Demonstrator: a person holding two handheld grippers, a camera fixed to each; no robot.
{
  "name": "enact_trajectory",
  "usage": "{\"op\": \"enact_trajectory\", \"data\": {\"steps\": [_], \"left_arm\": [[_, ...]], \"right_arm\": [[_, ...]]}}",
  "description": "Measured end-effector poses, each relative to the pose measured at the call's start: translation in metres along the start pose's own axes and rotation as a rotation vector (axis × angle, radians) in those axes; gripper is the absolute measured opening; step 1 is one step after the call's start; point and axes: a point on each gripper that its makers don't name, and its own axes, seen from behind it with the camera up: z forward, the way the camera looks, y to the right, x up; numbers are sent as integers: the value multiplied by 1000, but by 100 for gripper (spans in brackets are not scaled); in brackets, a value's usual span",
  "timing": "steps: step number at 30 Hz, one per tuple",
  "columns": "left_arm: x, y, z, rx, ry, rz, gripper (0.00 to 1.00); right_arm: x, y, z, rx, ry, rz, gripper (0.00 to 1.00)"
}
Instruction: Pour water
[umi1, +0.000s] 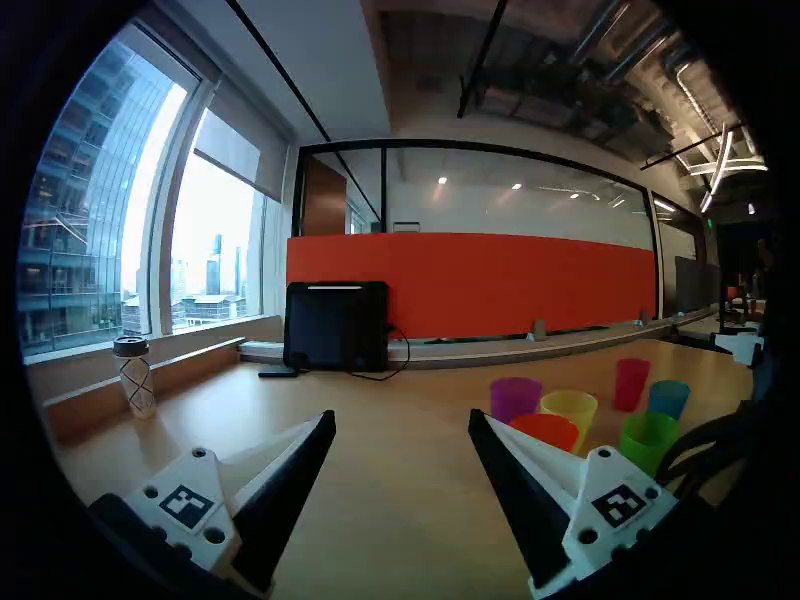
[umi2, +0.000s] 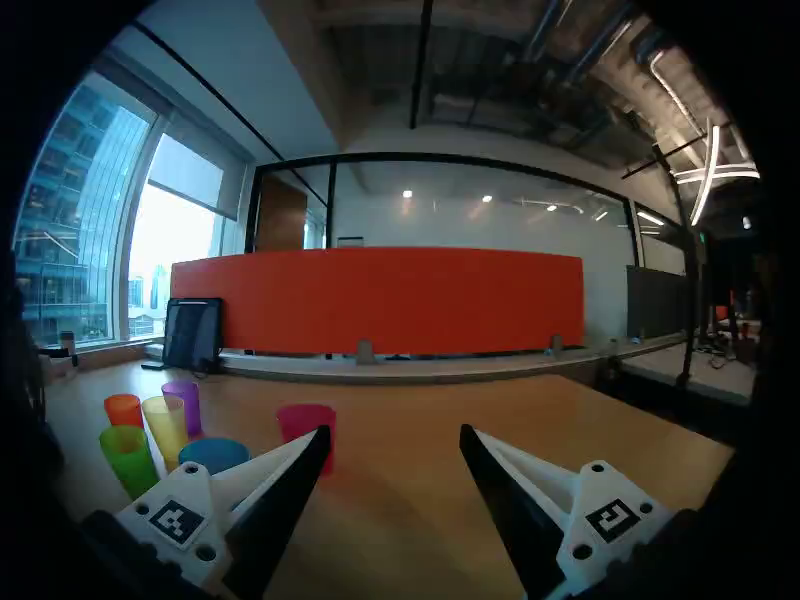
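Observation:
Several coloured plastic cups stand in a group on the wooden table (umi1: 400, 500). In the left gripper view they sit to the right: purple cup (umi1: 515, 397), yellow cup (umi1: 569, 412), orange cup (umi1: 545, 431), green cup (umi1: 648, 440), blue cup (umi1: 668, 398), red cup (umi1: 631, 383). My left gripper (umi1: 400, 435) is open over bare table, left of the cups. In the right gripper view the cups lie at the left: orange cup (umi2: 124, 410), yellow cup (umi2: 165, 423), purple cup (umi2: 183, 402), green cup (umi2: 128, 457), blue cup (umi2: 214, 454), red cup (umi2: 303, 424). My right gripper (umi2: 393, 445) is open, empty, right of the red cup.
A clear water bottle with a dark lid (umi1: 134, 376) stands by the window ledge at the far left. A black monitor (umi1: 336, 326) with a cable sits at the table's back, before an orange partition (umi1: 470, 283). More desks lie at the right (umi2: 700, 365).

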Motion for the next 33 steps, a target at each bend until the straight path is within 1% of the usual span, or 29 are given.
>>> {"op": "enact_trajectory", "data": {"steps": [12,33], "left_arm": [[0,0,0,0,0,0,99],[0,1,0,0,0,0,99]], "right_arm": [[2,4,-1,-3,2,2,100],[1,1,-4,8,0,3,100]]}}
